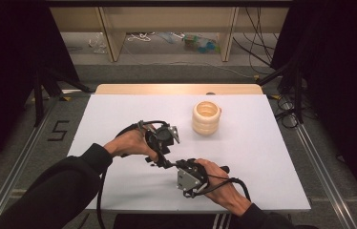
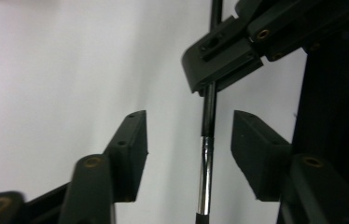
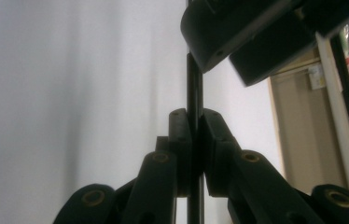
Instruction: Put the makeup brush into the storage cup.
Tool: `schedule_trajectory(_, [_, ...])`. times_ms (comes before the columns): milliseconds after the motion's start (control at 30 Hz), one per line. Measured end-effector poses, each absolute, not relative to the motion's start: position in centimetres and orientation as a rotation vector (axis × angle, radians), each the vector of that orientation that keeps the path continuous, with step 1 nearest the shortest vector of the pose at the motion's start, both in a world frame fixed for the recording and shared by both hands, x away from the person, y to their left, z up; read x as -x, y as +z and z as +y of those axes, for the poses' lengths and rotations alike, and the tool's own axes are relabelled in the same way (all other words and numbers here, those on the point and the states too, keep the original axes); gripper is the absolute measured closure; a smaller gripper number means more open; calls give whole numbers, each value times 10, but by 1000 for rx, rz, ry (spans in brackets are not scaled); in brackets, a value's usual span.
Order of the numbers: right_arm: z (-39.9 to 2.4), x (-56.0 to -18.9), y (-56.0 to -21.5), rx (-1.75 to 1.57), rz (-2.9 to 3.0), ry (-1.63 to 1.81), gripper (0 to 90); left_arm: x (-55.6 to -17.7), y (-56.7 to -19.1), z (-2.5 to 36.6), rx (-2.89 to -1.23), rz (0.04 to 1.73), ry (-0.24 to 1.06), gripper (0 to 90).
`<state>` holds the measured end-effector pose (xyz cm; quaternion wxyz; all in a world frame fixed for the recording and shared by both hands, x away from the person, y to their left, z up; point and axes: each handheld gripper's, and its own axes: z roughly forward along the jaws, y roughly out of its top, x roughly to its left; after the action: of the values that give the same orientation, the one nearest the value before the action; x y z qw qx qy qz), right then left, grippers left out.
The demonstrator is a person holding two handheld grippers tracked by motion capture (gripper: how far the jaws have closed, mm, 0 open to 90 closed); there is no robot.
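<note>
While the right gripper (image 3: 196, 149) clamps its jaws on a thin black rod with a silver band (image 2: 204, 168), the left gripper (image 2: 189, 140) stands open around the same rod, pads apart from it on both sides. Its long axis runs straight from one gripper to the other. Beyond the left gripper, well apart on the white table (image 1: 262, 157), stands a cream ribbed cup (image 1: 206, 118)

Black jaws, brass screws, dark sleeves (image 1: 47, 191)
</note>
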<state>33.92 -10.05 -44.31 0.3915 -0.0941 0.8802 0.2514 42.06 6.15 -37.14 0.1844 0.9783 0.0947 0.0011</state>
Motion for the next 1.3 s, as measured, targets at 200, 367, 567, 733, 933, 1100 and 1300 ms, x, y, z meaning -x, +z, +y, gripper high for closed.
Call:
schedule_trajectory(200, [-117, -353, -437, 94, 2320, 809, 837, -413, -366, 76, -2473, 358, 129, 310])
schedule_trajectory(367, [-126, -359, -436, -87, 2367, 999, 838, -404, -359, 91, -2270, 400, 234, 248])
schedule_trajectory(567, [-139, -366, -433, -241, 2370, 1182, 837, -397, -363, 108, -2082, 488, 299, 210])
schedule_trajectory(733, [-146, -368, -430, -323, 2356, 1280, 837, -392, -371, 125, -1939, 573, 303, 196])
schedule_trajectory(933, [-151, -371, -431, -420, 2340, 1361, 837, -382, -387, 136, -1849, 610, 334, 180])
schedule_trajectory(1100, [-155, -373, -430, -474, 2316, 1408, 837, -377, -397, 139, -1771, 633, 339, 189])
schedule_trajectory(1300, [-153, -372, -431, -484, 2303, 1453, 837, -370, -403, 137, -1737, 639, 345, 194])
